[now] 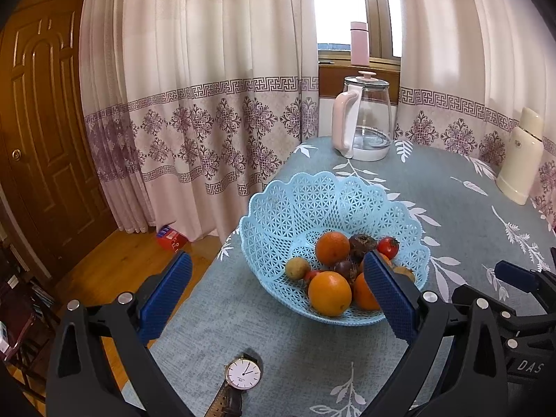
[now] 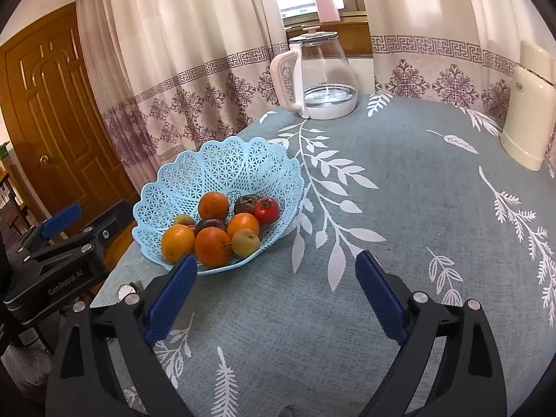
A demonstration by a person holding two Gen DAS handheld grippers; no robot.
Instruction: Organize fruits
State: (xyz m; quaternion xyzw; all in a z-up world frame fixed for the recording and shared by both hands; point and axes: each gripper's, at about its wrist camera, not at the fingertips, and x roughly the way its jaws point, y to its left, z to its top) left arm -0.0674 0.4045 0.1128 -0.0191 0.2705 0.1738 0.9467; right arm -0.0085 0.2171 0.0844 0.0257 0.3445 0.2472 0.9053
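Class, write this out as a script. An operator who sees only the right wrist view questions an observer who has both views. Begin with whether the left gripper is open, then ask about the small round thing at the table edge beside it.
Operator: Is the left gripper open?
Observer: Yes. The left gripper is wide open, with its blue fingers spread and gripping nothing.
Operator: What is the small round thing at the table edge?
Observer: It is a gold-rimmed white-dialled wristwatch with a brown leather strap. It lies flat on the blue-grey leaf-print tablecloth, nearer the camera than the light blue plastic lattice basket.
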